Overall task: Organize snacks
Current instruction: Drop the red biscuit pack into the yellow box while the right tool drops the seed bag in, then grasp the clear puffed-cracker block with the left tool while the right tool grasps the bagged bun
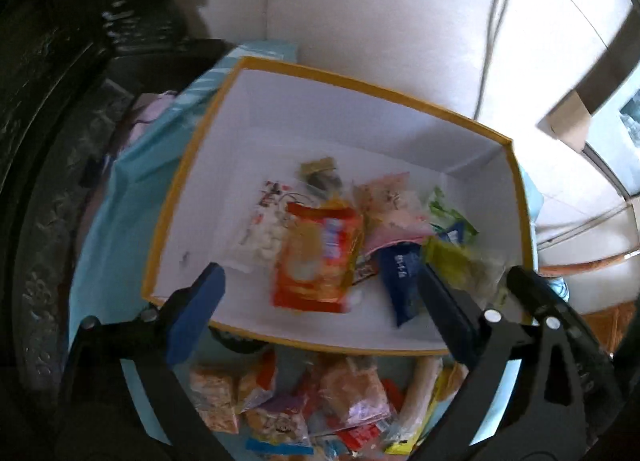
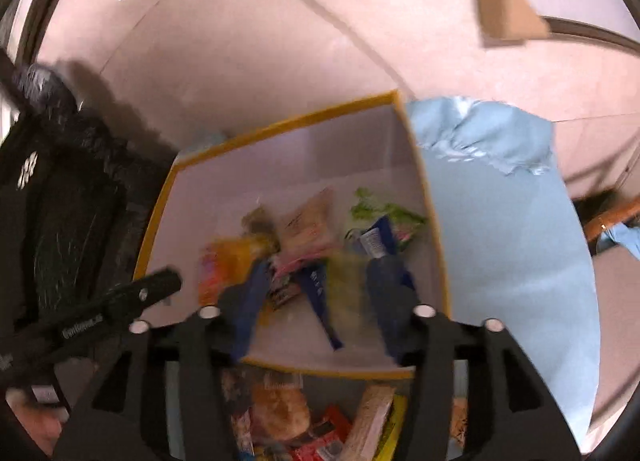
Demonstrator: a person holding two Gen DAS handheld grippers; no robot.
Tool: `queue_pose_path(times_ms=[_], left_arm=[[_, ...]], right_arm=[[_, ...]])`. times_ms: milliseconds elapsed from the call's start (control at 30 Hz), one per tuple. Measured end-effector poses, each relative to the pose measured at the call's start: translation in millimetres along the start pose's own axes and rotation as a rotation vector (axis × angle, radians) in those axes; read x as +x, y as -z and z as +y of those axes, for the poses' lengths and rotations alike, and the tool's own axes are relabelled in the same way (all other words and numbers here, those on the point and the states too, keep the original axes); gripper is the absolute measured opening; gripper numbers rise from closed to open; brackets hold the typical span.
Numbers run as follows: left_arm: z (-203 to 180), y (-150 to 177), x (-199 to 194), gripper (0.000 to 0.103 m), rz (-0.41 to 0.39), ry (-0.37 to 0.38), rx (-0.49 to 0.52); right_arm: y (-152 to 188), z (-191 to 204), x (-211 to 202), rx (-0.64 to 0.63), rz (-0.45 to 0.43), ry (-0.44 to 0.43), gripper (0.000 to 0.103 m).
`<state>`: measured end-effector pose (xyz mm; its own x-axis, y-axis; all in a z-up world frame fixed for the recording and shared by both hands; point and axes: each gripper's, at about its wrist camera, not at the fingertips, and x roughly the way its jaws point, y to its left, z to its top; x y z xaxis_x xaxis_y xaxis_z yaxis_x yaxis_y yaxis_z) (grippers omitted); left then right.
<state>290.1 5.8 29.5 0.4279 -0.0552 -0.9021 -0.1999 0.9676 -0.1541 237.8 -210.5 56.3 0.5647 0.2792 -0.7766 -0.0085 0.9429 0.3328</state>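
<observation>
Both tongs hung released: the left gripper [image 1: 320,301] gaped wide over the orange packet [image 1: 318,257], the right gripper [image 2: 316,301] stood half-spread around a blurred yellow-green packet [image 2: 348,285], contact unclear. Snacks lay inside the yellow-rimmed box [image 1: 360,81]; loose snacks [image 1: 288,401] at six o'clock on blue cloth [image 2: 500,241].

Motion blur smears both views, so the print on the orange packet [image 1: 318,257] and the other wrappers in the yellow-rimmed box [image 1: 360,83] cannot be read. In the right wrist view a yellow-green packet [image 2: 350,289] between the blue fingers [image 2: 250,311] is a streak, and whether the pads touch it cannot be told. The loose snack pile [image 1: 304,405] on the desk is cut off by the bottom edge and partly hidden behind the black gripper frames.
</observation>
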Motion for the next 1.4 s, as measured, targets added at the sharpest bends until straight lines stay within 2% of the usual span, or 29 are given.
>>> queue_pose_path(times_ms=[67,100,300,433,633,800,933,1133,1400], left_arm=[[7.4,5.7,2.7,0.098,0.029,0.017,-0.002],[11.8,10.5,2.7,0.098,0.039,-0.002,-0.001],[38.1,50.2,-17.4,0.098,0.019,-0.019,-0.002],[58.1,90.5,-22.2,0.098,0.048,-0.072,-0.001],[77.7,148.9,-20.3,0.098,0.124,-0.111,0.014],[99.8,184.1,-28.2,0.098,0.15,-0.079,-0.06],[110.3,208.5,-28.3,0.098,0.175,-0.109,-0.052],[116.2,216.3,-19.9,0.098,0.192,-0.112,-0.083],[105.4,182.7,18.7,0.096,0.196,-0.153,-0.11]], right_arm=[[2.2,-4.5,-7.7,-0.008,-0.032,0.014,0.062],[4.3,-7.7,-10.7,-0.006,-0.028,0.013,0.062],[33.6,-24.3,-37.1,0.0,-0.011,0.009,0.063],[66.3,-37.0,-51.3,0.012,0.029,0.029,0.064],[115.0,-51.2,-60.1,0.007,0.105,0.072,0.064],[155.1,-58.8,-70.2,0.004,0.163,0.061,0.064],[179.0,-67.2,-73.6,0.021,0.197,0.055,0.064],[199.8,-74.4,-71.9,0.05,0.247,0.043,0.064],[197.8,-71.4,-72.8,0.044,0.248,0.034,0.064]])
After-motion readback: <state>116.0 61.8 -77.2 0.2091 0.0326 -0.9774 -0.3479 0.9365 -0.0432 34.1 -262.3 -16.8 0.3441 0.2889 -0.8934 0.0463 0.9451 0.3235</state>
